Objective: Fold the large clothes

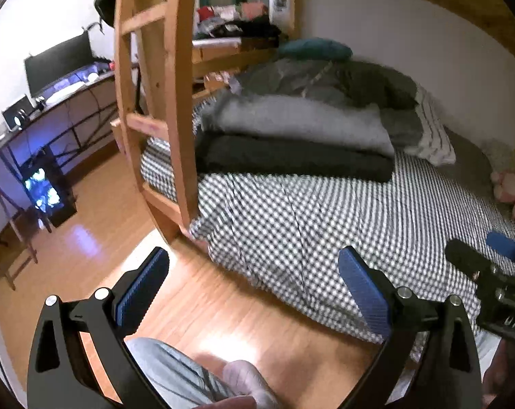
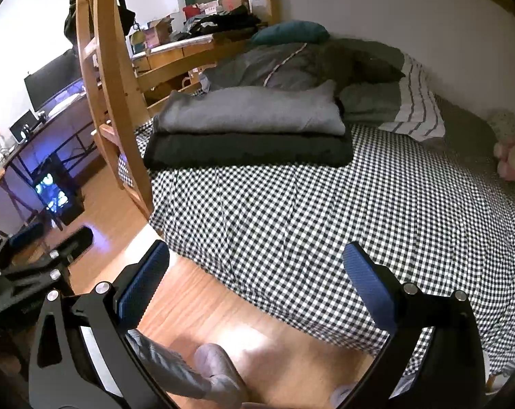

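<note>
A folded light grey garment (image 1: 302, 124) (image 2: 254, 112) lies on top of a folded black garment (image 1: 291, 160) (image 2: 247, 151) at the far left part of the checkered bed (image 1: 325, 231) (image 2: 325, 204). My left gripper (image 1: 254, 286) is open, held over the wooden floor by the bed's near edge, with nothing between its blue pads. My right gripper (image 2: 257, 283) is also open and empty, over the bed's near edge. In the left wrist view the right gripper (image 1: 489, 272) shows at the right edge. The left gripper (image 2: 42, 266) appears at the left in the right wrist view.
A wooden ladder (image 1: 175, 102) (image 2: 111, 78) stands at the bed's left side. Dark grey bedding (image 2: 291, 64), a teal pillow (image 2: 288, 32) and a striped pillow (image 2: 414, 109) lie behind the pile. A pink plush toy (image 2: 513, 160) sits far right. A desk with a monitor (image 1: 59, 61) stands left. A person's legs and feet (image 2: 209, 371) are below.
</note>
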### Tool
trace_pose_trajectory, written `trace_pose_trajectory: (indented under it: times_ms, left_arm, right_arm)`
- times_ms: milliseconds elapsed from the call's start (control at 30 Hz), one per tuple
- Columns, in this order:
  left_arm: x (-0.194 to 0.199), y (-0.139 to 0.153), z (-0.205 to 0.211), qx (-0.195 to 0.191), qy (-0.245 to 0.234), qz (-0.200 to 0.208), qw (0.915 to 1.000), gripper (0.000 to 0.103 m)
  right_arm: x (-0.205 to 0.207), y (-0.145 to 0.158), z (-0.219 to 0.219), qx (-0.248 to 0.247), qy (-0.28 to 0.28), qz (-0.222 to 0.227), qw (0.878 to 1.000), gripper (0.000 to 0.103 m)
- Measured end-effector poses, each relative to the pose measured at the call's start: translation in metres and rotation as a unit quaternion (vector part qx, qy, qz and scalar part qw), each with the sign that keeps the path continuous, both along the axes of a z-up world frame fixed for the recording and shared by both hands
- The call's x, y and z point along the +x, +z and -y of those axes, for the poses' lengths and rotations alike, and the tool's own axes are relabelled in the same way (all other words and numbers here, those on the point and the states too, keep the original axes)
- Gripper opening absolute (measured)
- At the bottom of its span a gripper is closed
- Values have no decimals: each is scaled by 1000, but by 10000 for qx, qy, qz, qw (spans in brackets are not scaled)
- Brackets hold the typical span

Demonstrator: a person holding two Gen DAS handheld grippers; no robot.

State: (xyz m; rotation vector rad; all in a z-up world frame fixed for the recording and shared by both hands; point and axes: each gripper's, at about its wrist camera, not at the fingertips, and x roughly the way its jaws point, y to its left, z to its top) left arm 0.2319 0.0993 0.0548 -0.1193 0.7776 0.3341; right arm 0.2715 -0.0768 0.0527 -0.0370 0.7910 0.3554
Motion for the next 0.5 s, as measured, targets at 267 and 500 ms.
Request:
trace_pose_trajectory:
  times_ms: [267, 500]
  left_arm:
    - [-7, -15, 9, 87, 0, -181, 9998, 97]
    - [-7, -14, 22, 305, 37, -245, 9992, 97]
  right_arm:
    - [-11, -19, 2, -136, 122, -106, 9998, 100]
    - [-17, -22, 12, -139, 72, -68, 9999, 100]
